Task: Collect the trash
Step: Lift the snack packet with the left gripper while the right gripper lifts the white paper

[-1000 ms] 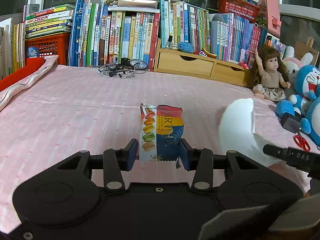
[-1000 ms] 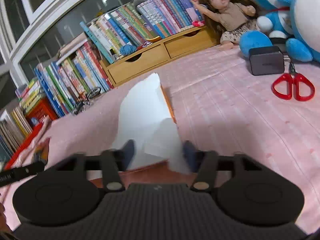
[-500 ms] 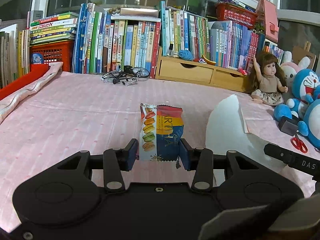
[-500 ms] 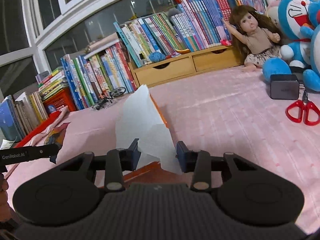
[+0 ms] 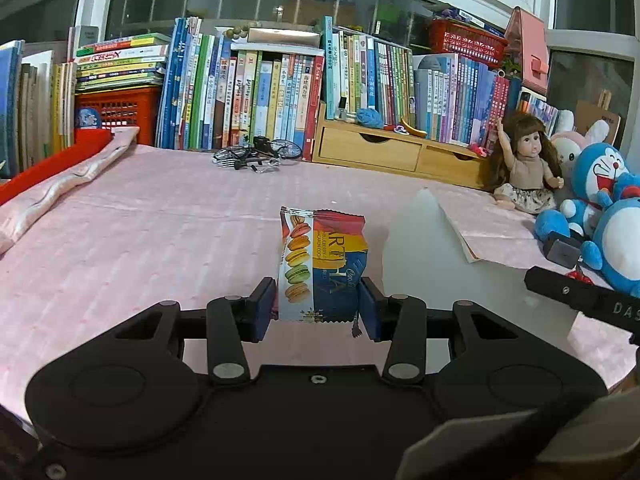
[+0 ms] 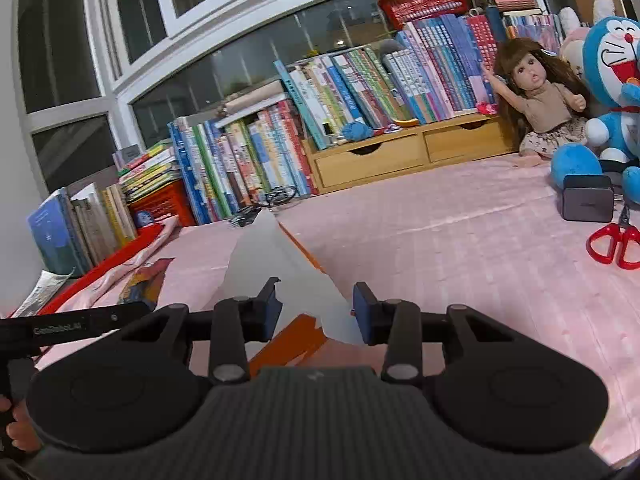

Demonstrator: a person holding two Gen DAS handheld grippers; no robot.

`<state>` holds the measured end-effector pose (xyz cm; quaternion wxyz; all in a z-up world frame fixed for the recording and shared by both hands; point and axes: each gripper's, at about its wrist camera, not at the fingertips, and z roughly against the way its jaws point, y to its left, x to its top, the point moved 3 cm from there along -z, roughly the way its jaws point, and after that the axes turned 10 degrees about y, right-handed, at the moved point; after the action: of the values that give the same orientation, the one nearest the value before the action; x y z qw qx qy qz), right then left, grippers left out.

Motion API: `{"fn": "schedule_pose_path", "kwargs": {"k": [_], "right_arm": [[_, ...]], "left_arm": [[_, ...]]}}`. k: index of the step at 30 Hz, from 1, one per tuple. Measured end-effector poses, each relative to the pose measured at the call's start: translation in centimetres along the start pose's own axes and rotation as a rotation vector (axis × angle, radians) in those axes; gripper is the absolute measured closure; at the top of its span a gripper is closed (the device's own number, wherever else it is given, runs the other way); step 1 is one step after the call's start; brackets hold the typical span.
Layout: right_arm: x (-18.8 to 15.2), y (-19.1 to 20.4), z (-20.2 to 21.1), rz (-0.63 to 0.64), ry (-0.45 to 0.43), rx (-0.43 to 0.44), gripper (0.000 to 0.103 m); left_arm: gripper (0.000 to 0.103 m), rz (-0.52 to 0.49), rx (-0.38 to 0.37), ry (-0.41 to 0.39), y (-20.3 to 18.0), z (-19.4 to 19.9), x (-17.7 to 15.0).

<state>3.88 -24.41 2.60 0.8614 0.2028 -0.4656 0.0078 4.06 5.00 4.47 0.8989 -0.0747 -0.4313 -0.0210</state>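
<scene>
A: Left hand-held gripper (image 5: 318, 307)?
B: Pinching the colourful macaron-print snack wrapper (image 5: 322, 264) upright, above the pink-covered bed (image 5: 160, 232).
A: Right hand-held gripper (image 6: 316, 312)?
B: Pinching a white sheet of paper (image 6: 276, 268), orange edge underneath.
A: Beyond?
B: Red-handled scissors (image 6: 614, 240), dark charger block (image 6: 586, 198), brown-haired doll (image 6: 538, 100), rows of books (image 5: 256, 92).
</scene>
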Motion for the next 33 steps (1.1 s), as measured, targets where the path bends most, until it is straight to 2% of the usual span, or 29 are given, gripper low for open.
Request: {"fn": "schedule_pose_path", "kwargs": {"k": [16,25,33], "right_arm": [[-0.6,1.9,3.9,0.041,-0.029,0.057,0.059],[-2.2,3.3,7.0,0.071,-0.009,0.097,0.059],[-4.9,4.1,10.0,0.107,0.038,0.108,0.059]], "left_arm": [[0.061,-0.010,0.035,0.015,0.3,3.4,-2.3],[0.061,-0.005,0.017,0.031,0.3,7.1,-4.4],[0.061,-0.056,-0.032,0.105,-0.6,10.5,-8.1]]}}
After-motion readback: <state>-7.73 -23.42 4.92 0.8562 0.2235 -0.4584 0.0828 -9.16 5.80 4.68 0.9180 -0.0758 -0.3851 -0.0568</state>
